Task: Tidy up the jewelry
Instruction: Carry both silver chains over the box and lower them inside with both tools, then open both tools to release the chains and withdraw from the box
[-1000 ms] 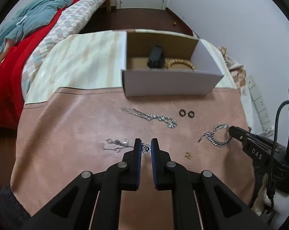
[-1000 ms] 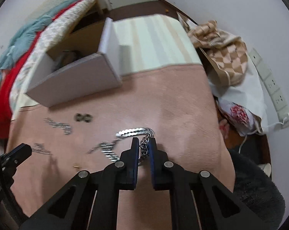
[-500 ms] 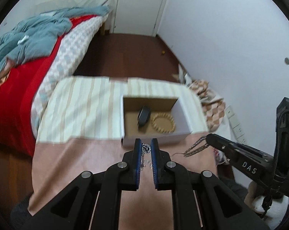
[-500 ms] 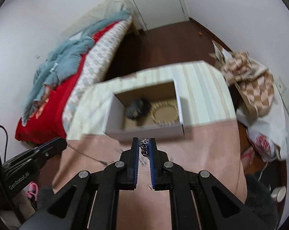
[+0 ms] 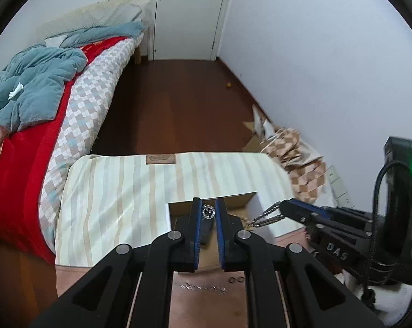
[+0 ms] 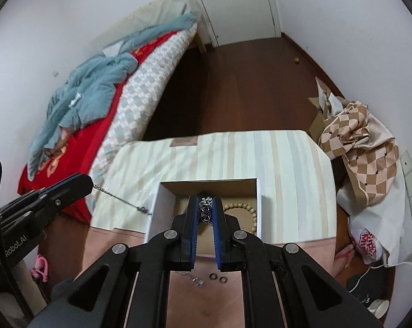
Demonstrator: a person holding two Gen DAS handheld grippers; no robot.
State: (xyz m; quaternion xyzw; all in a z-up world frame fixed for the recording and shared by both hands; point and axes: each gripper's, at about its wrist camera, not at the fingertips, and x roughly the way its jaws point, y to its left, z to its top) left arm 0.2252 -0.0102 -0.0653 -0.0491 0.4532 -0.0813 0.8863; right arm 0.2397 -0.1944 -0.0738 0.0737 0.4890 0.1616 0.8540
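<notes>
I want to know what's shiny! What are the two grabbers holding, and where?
Left gripper pinches a thin necklace by its round pendant. Right gripper pinches a silver chain bracelet by bunched links.

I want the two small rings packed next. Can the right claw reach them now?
Probably not yet: the right claw is shut on a silver chain above the box. The two small rings lie uncovered on the cloth.

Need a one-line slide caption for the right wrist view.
Right gripper carries a silver chain above the open cardboard box holding a beaded bracelet.
</notes>
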